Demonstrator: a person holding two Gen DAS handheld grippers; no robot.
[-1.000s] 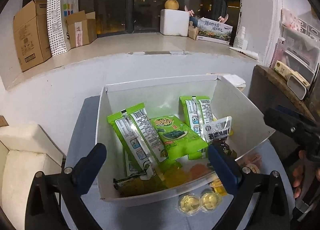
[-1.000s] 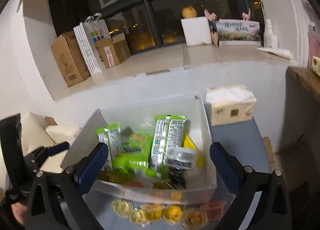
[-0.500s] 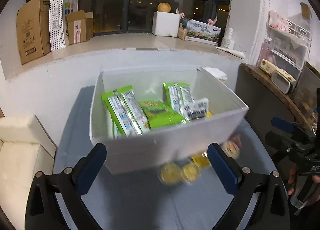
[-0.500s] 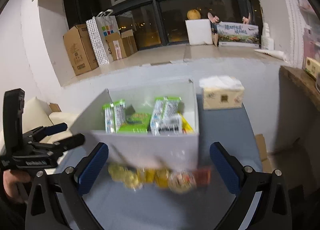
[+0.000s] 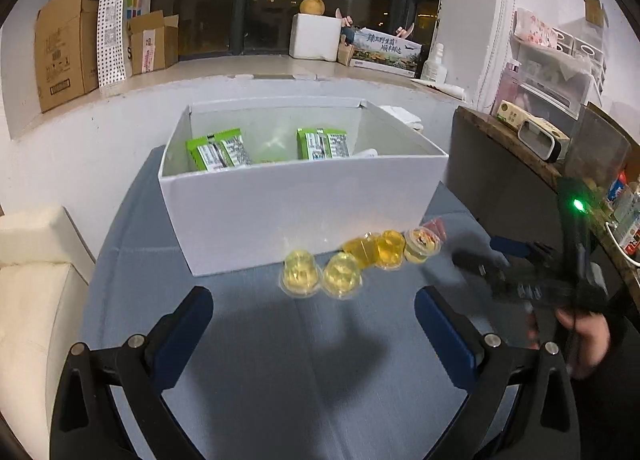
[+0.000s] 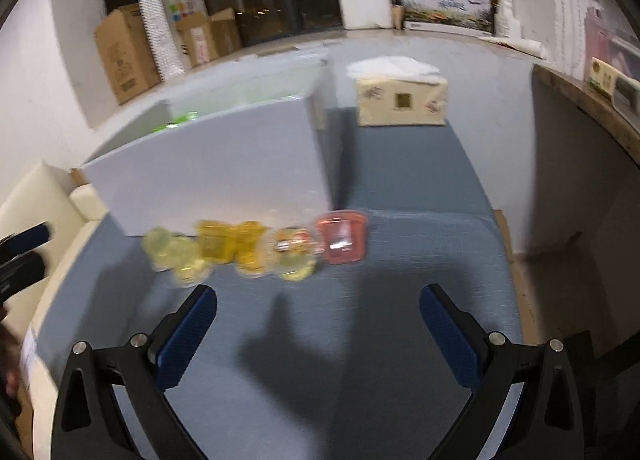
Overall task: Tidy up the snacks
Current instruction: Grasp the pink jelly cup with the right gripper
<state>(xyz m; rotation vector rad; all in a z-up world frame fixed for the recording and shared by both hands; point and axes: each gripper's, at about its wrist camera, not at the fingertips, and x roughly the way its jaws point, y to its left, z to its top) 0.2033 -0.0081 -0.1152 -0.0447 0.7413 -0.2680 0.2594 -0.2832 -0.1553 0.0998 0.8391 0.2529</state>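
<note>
Now that both cameras have dropped from looking down into the white box [image 5: 300, 215] to a low position in front of it, the row of jelly cups [image 5: 360, 260] along its near wall fills the middle of each view rather than the packets inside. The left gripper [image 5: 314, 324] hangs above the blue desk [image 5: 280, 380] with its jaws spread wide and nothing between them, the two pale yellow cups just ahead. The right gripper [image 6: 318, 324] is equally spread and empty, facing the amber cups and the red cup [image 6: 342, 240] at the row's right end; its view is blurred, so it is probably moving. Green snack packets [image 5: 218, 153] stand inside the box, only their tops visible over the rim. A tissue pack [image 6: 400, 99] sits on the desk beyond the box. The pull-back and descent suggest the loose cups are the next things to be gathered, probably into the box.
</note>
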